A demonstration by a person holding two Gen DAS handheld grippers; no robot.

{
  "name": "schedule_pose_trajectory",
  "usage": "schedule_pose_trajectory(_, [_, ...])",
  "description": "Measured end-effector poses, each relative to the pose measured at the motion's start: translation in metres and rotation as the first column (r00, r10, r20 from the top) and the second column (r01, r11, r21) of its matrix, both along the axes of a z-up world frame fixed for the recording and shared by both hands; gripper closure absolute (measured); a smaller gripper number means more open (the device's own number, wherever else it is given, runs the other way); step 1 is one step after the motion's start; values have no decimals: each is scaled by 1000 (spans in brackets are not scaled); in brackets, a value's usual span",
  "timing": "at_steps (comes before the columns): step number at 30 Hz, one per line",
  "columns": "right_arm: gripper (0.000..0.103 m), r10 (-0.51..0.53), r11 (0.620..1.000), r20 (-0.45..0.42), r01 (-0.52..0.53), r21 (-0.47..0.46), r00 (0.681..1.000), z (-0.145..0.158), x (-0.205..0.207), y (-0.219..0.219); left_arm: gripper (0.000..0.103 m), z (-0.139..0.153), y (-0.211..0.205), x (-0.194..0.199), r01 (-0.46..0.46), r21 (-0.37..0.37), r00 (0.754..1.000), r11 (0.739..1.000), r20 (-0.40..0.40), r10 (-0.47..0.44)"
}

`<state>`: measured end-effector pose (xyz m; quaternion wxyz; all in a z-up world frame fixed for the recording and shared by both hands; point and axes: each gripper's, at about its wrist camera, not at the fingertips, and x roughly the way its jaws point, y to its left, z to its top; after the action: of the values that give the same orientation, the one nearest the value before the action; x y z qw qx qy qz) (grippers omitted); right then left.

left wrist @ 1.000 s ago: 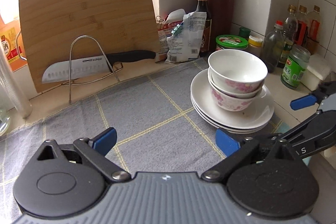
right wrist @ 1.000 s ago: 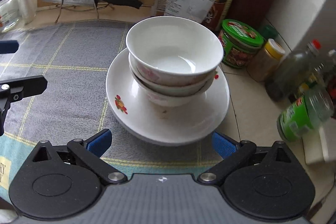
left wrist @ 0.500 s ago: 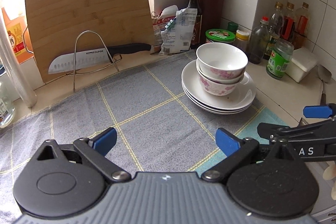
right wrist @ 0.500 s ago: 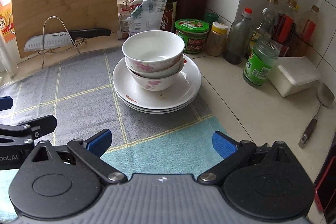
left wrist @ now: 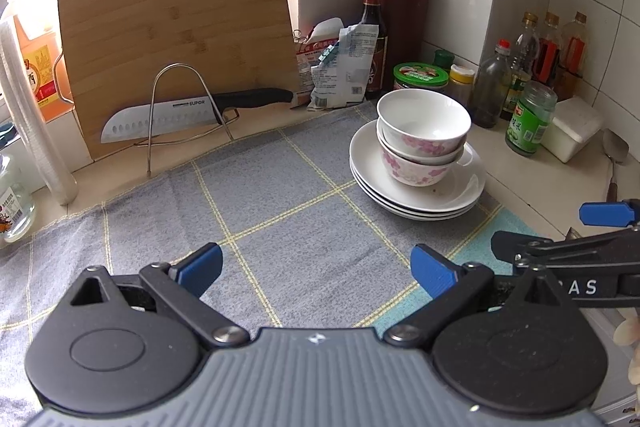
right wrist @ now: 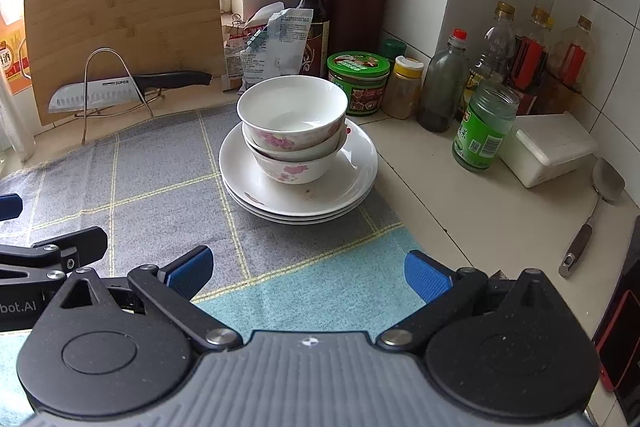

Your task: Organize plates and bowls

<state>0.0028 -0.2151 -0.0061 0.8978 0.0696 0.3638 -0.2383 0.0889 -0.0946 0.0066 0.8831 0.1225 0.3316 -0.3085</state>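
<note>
Your left gripper [left wrist: 316,267] and right gripper [right wrist: 306,269] both gape wide, holding nothing. The bowls [right wrist: 292,119] sit nested on the plates [right wrist: 352,163], frame centre, on the cloth [right wrist: 160,171].

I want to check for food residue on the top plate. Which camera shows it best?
The right wrist view: the top plate lies nearer the centre, and brownish specks show in front of the bowls. The left wrist view shows the plate farther right, with fainter specks.
</note>
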Motion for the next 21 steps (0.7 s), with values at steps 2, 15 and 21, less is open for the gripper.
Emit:
schedule_pose_trajectory(2, [0,-1,1000,2,1,-1,1000,0,0,0,3,0,0,0,0,-1,1000,1000,-1,0])
schedule_pose_trajectory(15, [0,-26,1000,6,26,-12,1000,3,-6,-3,3,3,-6,-3,14,-1,1000,1000,-2,-14])
schedule_pose_trajectory(21, [0,-31,999,2,31,-16,1000,4,-6,-3,3,3,-6,-3,13,-1,1000,1000,-1,-13])
